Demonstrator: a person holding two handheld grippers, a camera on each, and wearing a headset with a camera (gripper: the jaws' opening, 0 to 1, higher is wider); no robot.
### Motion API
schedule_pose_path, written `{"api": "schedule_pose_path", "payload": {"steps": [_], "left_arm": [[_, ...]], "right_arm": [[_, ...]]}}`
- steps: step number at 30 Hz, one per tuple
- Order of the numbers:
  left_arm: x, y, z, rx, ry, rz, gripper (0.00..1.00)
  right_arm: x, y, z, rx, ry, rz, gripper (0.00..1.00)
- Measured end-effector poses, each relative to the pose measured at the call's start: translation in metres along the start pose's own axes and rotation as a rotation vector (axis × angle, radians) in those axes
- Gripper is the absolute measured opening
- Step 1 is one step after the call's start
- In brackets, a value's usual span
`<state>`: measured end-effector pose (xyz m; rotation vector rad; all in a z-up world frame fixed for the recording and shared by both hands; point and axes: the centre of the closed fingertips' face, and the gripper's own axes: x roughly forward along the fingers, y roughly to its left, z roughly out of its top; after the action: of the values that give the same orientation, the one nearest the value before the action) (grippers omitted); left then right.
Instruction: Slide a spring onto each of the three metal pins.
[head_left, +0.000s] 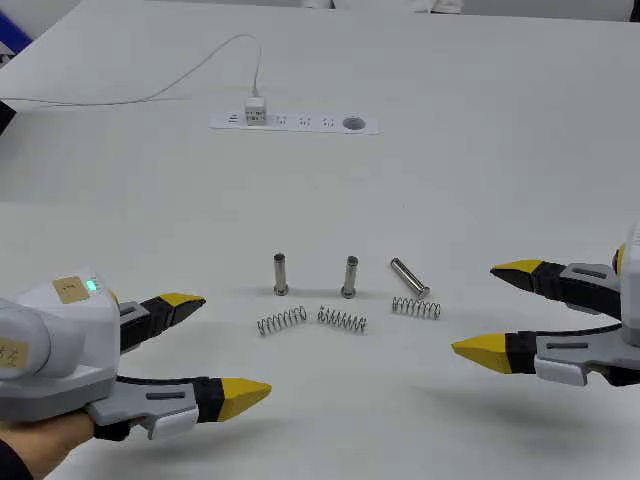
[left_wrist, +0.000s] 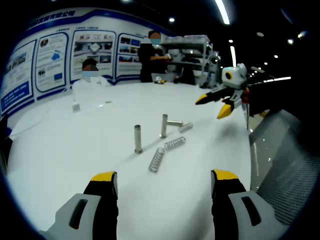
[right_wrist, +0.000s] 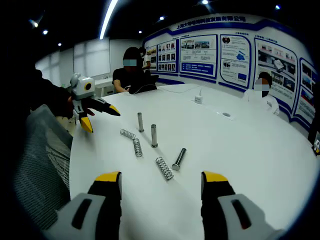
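Three metal pins sit mid-table: the left pin (head_left: 280, 274) and the middle pin (head_left: 350, 277) stand upright, the right pin (head_left: 409, 278) lies on its side. In front of them lie three springs: left spring (head_left: 281, 320), middle spring (head_left: 342, 319), right spring (head_left: 416, 307). My left gripper (head_left: 225, 345) is open at the lower left, empty, well short of the springs. My right gripper (head_left: 500, 308) is open at the right, empty, level with the springs. The left gripper view shows the pins (left_wrist: 137, 138) ahead; the right gripper view shows the lying pin (right_wrist: 179, 158).
A white power strip (head_left: 295, 122) with a plugged charger (head_left: 256, 107) and a cable lies at the back of the white table (head_left: 480, 150). People stand and sit beyond the table's far side in the gripper views.
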<state>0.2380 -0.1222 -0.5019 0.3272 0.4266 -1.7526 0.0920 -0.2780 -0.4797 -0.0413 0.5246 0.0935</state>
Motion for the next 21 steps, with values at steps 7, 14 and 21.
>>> {"api": "schedule_pose_path", "payload": {"steps": [7, 14, 21], "left_arm": [[0.0001, 0.0002, -0.0004, -0.001, 0.003, 0.003, 0.77], [-0.0002, -0.0001, 0.0007, -0.005, 0.001, 0.004, 0.77], [0.0005, 0.0001, -0.001, -0.006, 0.007, 0.004, 0.76]], "right_arm": [[-0.0012, 0.0001, 0.0015, 0.001, -0.001, -0.005, 0.65], [-0.0017, 0.0008, 0.0006, 0.005, 0.001, -0.008, 0.65], [-0.0012, 0.0005, 0.0008, 0.008, 0.001, -0.01, 0.65]]}}
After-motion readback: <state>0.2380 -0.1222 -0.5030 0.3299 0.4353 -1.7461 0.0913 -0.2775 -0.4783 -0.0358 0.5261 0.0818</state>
